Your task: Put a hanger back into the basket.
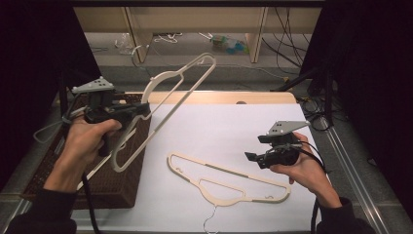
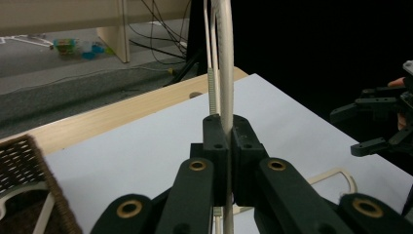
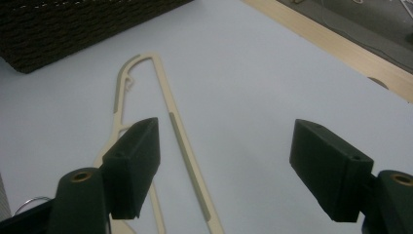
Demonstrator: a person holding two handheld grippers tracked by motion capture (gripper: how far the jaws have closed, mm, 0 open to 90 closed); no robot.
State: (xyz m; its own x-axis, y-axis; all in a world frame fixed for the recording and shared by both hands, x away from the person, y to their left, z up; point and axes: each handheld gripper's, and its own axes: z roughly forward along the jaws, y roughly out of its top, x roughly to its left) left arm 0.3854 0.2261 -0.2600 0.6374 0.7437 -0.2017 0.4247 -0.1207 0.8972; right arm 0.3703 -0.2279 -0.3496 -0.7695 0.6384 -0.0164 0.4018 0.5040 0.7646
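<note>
My left gripper (image 1: pixel 142 110) is shut on a cream plastic hanger (image 1: pixel 181 80) and holds it tilted in the air over the table's left side. In the left gripper view the pads (image 2: pixel 216 141) clamp the hanger's thin bar (image 2: pixel 225 73). A second cream hanger (image 1: pixel 225 181) lies flat on the white table, its wire hook toward the front edge. My right gripper (image 1: pixel 254 157) hovers open just above that hanger's right end. In the right gripper view its jaws (image 3: pixel 224 165) stand wide apart over the flat hanger (image 3: pixel 166 105), touching nothing.
A dark wicker basket (image 1: pixel 112 192) sits at the table's left, with another pale hanger (image 2: pixel 29 195) inside it. The white sheet (image 1: pixel 234 126) ends at a wooden strip (image 1: pixel 219 97) at the back. Beyond lie the floor, cables and shelf legs.
</note>
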